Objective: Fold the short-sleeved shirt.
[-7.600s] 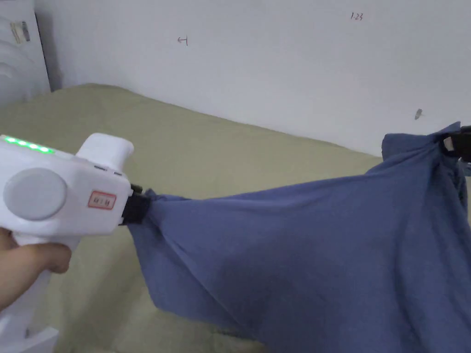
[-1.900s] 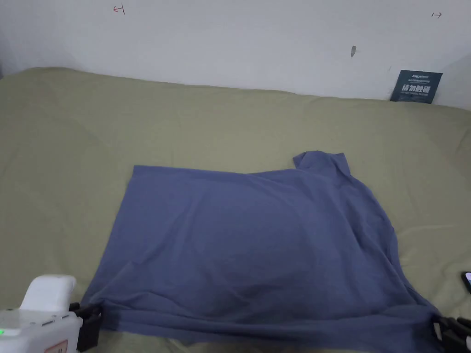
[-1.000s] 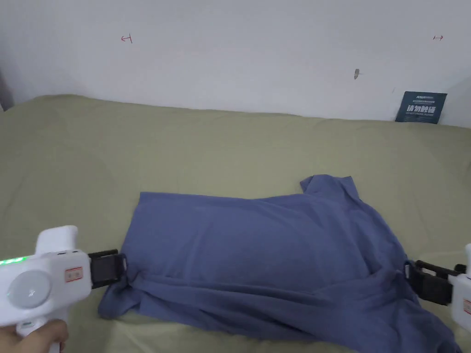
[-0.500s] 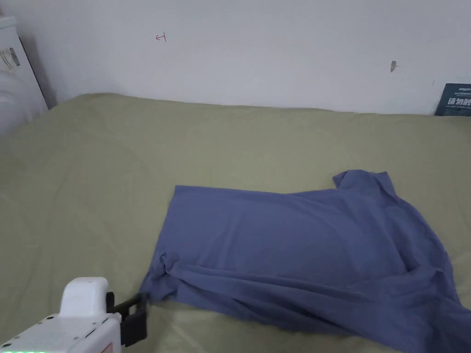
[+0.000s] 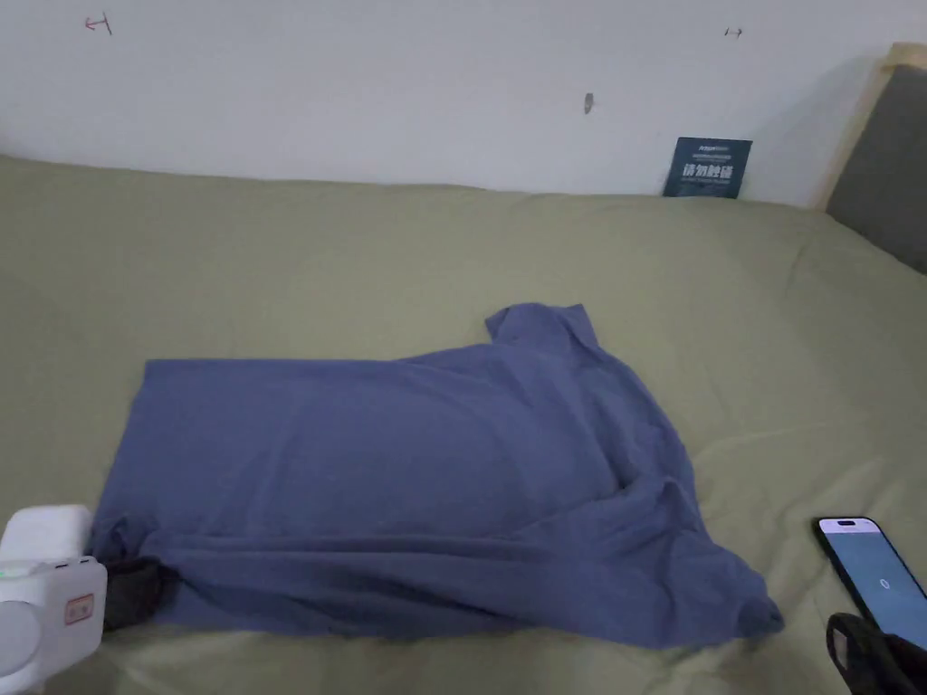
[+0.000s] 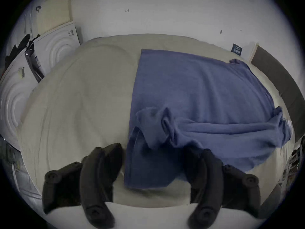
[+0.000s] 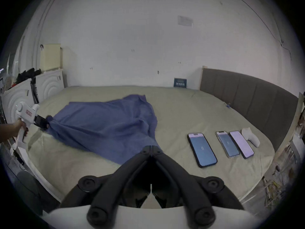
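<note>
— Where is the shirt from the left claw?

— Right at its tips. It lies flat on the bed, and its near corner, bunched into a ridge, sits between the jaws. They stand wide apart, pressing on nothing.

— And its long axis?

— It runs sideways, from the left claw off to that claw's right, towards the right claw. The straight edge is at the left claw's end. The sleeve pokes out on the far side, nearer the right claw's end.

— Is the right claw gripping?

— Its jaws are together. In its own view the cloth ends just ahead of the tips, but from the head view a strip of bed shows between claw and shirt, so I judge it holds nothing.

— So which is nearer?

— The left, by far: it only has to close. The right must reach forward and to its left for the other near corner.

— Anything in the way?

— Three phones lie in a row to the right of the right claw, clear of the cloth. A wide swing could brush the nearest one.
</note>
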